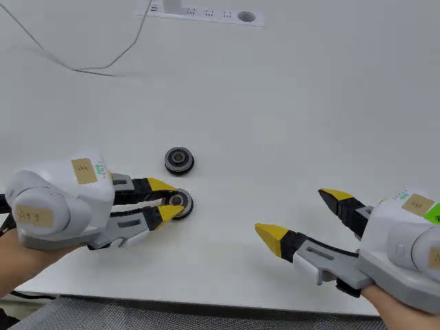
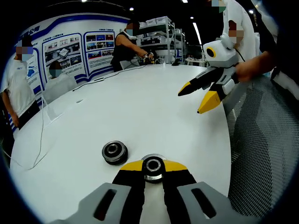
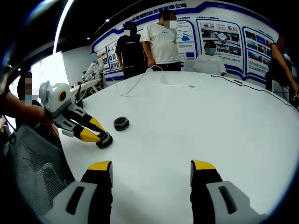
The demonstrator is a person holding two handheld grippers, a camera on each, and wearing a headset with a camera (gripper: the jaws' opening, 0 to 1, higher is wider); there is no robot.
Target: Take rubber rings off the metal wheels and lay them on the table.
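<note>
The left gripper [image 1: 172, 199], white and grey with black jaws tipped yellow, has its jaws pressed in on a small round silver metal wheel [image 1: 182, 203] at the lower left of the head view. The wheel lies flat on the white tabletop [image 1: 289, 117] with its axle hole facing up. Being round, it offers no long axis. Its black rubber ring [image 1: 190, 205] looks to be on the rim. In the left gripper view the wheel sits centred between the 2 yellow tips, touching both. A second matching wheel [image 1: 179, 160] lies just beyond, apart from the jaws. The right gripper [image 1: 303, 216], at lower right, has its jaws spread wide with nothing between them. It is well apart from both wheels, so the left is nearer. Tan stickers [image 1: 84, 170] on the gripper bodies carry handwriting too small to read. A white power strip [image 1: 206, 12] and a thin grey cable [image 1: 82, 67] lie along the top edge, and no brand is legible.
</note>
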